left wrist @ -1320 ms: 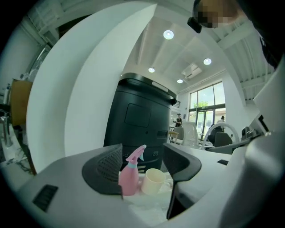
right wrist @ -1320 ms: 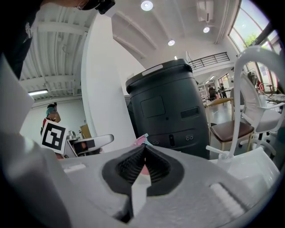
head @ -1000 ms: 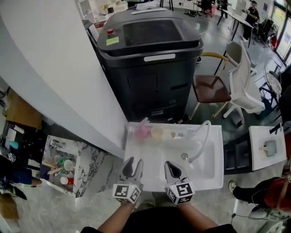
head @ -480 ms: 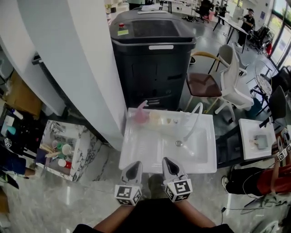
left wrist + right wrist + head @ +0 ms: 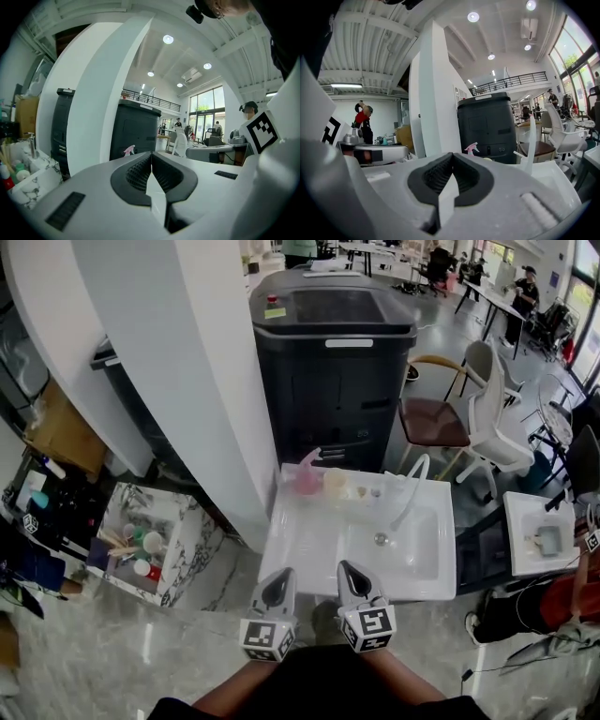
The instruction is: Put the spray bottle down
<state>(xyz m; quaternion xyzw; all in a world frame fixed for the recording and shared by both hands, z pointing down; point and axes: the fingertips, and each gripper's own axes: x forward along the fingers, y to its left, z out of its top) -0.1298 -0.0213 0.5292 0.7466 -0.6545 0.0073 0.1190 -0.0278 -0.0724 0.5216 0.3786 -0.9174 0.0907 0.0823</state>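
Currently the pink spray bottle stands upright at the back-left corner of the white sink unit, on its rear ledge. A pale cup is just beside it on the right, and a few smaller bits sit further along, too small to tell. Nothing touches the bottle. A curved white faucet rises from the ledge's right part, over the basin.

Both grippers are at the sink's near edge, well apart from the bottle. The left gripper and right gripper are side by side, pointing toward the sink. Left jaws are pressed together w/ nothing btwn them; right jaws are likewise together and empty. In the left gripper view the bottle shows small beyond the jaw tips, and the same in the right gripper view.

Behind the sink is a big black machine, w/ a white pillar to its left and a brown-seat chair to its right. A marble-patterned box w/ cups sits left of the sink.
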